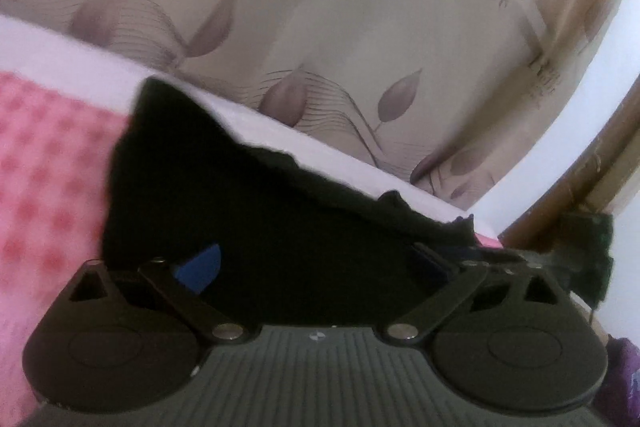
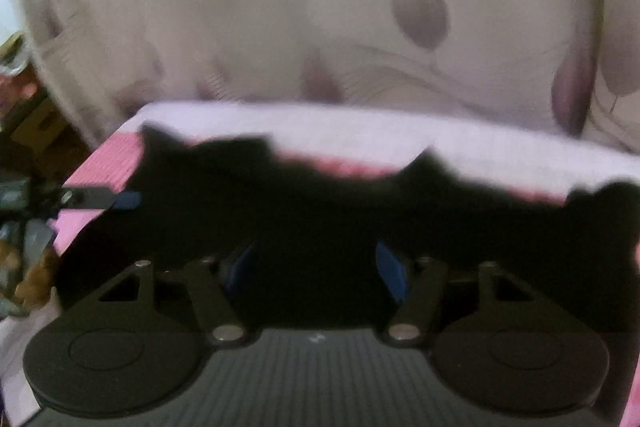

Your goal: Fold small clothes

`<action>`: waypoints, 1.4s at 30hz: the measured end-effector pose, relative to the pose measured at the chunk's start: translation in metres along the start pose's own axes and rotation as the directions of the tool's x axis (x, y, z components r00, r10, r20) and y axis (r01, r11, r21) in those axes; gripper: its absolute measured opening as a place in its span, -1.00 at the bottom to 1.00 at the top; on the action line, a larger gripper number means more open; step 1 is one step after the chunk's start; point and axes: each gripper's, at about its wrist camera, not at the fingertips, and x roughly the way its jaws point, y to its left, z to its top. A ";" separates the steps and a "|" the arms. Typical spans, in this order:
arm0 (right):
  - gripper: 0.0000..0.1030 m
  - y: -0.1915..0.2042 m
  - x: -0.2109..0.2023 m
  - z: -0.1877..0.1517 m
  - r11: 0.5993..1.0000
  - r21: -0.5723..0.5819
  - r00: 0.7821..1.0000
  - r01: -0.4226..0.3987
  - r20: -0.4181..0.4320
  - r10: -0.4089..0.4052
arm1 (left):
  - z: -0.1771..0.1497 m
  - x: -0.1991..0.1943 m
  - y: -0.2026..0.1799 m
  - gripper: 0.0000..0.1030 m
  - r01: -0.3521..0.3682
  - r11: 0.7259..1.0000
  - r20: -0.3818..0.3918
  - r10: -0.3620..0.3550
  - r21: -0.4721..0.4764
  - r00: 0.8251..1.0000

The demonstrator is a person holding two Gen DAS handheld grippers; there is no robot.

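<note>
**Both grippers let go over the black garment on the pink cover**

The small black fabric garment [image 1: 248,227] lies spread on a pink checked textured cover [image 1: 52,155], which sits over a pale lilac sheet [image 1: 280,131] on what looks like a bed or padded surface. Behind it hangs a beige curtain printed with mauve leaves [image 1: 320,27]. The garment sits near the far edge of the cover, its upper edge rumpled into peaks, which suggests it has been laid flat for folding but is not yet tidy.

The left gripper [image 1: 316,263] hovers low over the cloth with its blue-tipped fingers [image 1: 200,267] spread wide and released; nothing is pinched between them. The right gripper [image 2: 316,267] also stands apart over the dark cloth, its fingers [image 2: 390,267] parted about halfway and gripping nothing that can be seen, though that view is blurred. At the left edge of the right wrist view the other gripper's blue tip pokes in beside the garment.

Held low and open like this, both seem placed to take a fresh edge for the next fold.

No readable brand or label; faint marks on the curtain are illegible.
</note>
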 end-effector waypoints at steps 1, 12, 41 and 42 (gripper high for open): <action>0.25 -0.012 0.006 0.014 0.998 0.037 0.998 0.050 0.042 -0.051 | 0.008 0.010 0.000 0.94 -0.020 1.000 0.002 0.020 0.016 1.000; 0.30 -0.047 -0.082 -0.033 0.915 0.372 0.897 -0.157 0.440 -0.026 | 0.025 -0.038 0.060 0.94 -0.202 0.949 0.283 0.269 -0.243 0.921; 1.00 0.065 -0.038 -0.122 0.927 -0.063 0.924 0.370 0.135 -0.359 | -0.045 -0.058 -0.008 1.00 -0.491 0.825 0.169 0.461 0.278 0.871; 1.00 0.065 -0.038 -0.122 0.926 -0.065 0.923 0.371 0.135 -0.361 | -0.045 -0.058 -0.009 1.00 -0.495 0.822 0.173 0.464 0.283 0.869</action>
